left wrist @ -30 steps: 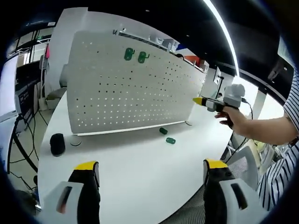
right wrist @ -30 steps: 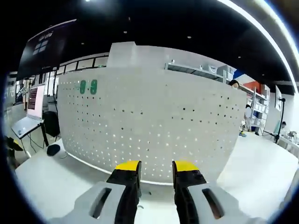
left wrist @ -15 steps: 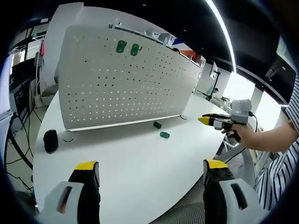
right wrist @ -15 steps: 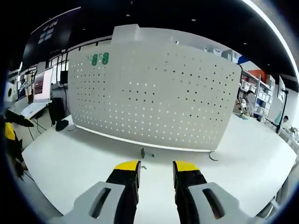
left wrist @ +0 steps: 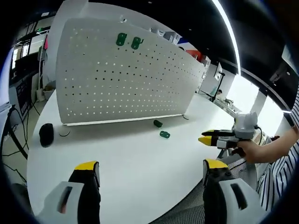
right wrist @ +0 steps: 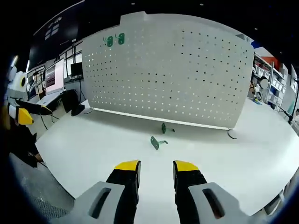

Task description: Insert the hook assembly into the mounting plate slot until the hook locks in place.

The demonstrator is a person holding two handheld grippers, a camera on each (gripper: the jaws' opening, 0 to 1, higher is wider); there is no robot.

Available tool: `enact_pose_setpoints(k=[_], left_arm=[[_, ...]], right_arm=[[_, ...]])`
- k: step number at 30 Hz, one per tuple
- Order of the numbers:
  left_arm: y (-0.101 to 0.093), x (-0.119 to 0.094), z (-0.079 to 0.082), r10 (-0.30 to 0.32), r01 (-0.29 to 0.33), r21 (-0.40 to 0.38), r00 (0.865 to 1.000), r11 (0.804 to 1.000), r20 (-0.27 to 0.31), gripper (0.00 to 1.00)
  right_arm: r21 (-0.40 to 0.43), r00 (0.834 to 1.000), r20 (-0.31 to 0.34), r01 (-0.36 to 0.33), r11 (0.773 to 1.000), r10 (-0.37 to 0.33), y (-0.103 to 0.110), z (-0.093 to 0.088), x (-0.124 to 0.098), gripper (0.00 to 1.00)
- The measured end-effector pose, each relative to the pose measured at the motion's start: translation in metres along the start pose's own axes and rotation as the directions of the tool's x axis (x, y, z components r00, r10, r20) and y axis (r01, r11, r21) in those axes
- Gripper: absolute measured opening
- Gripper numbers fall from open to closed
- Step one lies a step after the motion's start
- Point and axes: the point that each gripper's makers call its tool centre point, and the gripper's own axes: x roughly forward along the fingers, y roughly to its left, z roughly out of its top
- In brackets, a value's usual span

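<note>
Two green hooks (right wrist: 158, 142) (right wrist: 164, 128) lie on the white table (right wrist: 93, 149) near the foot of the upright pegboard (right wrist: 187, 79), at 12 o'clock from the right tool (right wrist: 156, 170), whose jaws stand slightly parted and empty. Bare tabletop surrounds them. The left tool (left wrist: 149, 170) is wide open and empty. Two more hooks (left wrist: 128, 41) hang high on the board.

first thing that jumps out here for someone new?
The big white pegboard standing upright on the white table, with two green hooks already hung near its top corner. Next, two loose green hooks lying on the table in front of the board. In the left gripper view the right gripper comes in from the right, held in a hand, empty.
</note>
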Motion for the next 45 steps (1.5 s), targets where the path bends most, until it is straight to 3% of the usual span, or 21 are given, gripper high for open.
enact_pose_setpoints(k=[6, 11, 17, 21, 25, 31, 40, 45], left_arm=[[-0.001, 0.0, -0.004, 0.025, -0.025, -0.015, 1.0, 1.0, -0.007, 0.94], [0.002, -0.001, -0.006, 0.042, -0.042, -0.023, 0.999, 0.999, -0.016, 0.94], [0.008, -0.001, -0.006, 0.055, -0.056, -0.033, 0.998, 0.998, -0.023, 0.94], [0.013, 0.0, -0.007, 0.061, -0.062, -0.044, 0.998, 0.997, -0.026, 0.94], [0.019, 0.001, -0.007, 0.068, -0.069, -0.054, 0.997, 0.996, -0.027, 0.93], [0.027, 0.0, -0.009, 0.08, -0.082, -0.071, 0.996, 0.994, -0.025, 0.93], [0.031, 0.002, -0.013, 0.082, -0.084, -0.087, 0.996, 0.993, -0.029, 0.92], [0.033, 0.003, -0.014, 0.083, -0.085, -0.092, 0.996, 0.992, -0.03, 0.92]], right_arm=[[0.028, 0.997, -0.045, -0.055, 0.998, 0.056, 0.013, -0.011, 0.028, 0.25], [0.1, 0.993, -0.076, -0.084, 0.991, 0.092, 0.022, -0.011, 0.061, 0.25], [0.188, 0.991, -0.102, -0.063, 0.98, 0.084, 0.023, -0.008, 0.096, 0.25], [0.292, 0.991, -0.123, -0.02, 0.956, 0.059, 0.017, -0.009, 0.112, 0.25], [0.385, 0.991, -0.13, 0.019, 0.923, 0.034, 0.01, -0.009, 0.121, 0.25], [0.461, 0.99, -0.143, 0.061, 0.885, 0.006, -0.004, -0.01, 0.132, 0.25], [0.493, 0.99, -0.137, 0.091, 0.865, -0.027, -0.021, 0.002, 0.147, 0.25], [0.481, 0.99, -0.142, 0.091, 0.872, -0.026, -0.022, 0.01, 0.157, 0.25]])
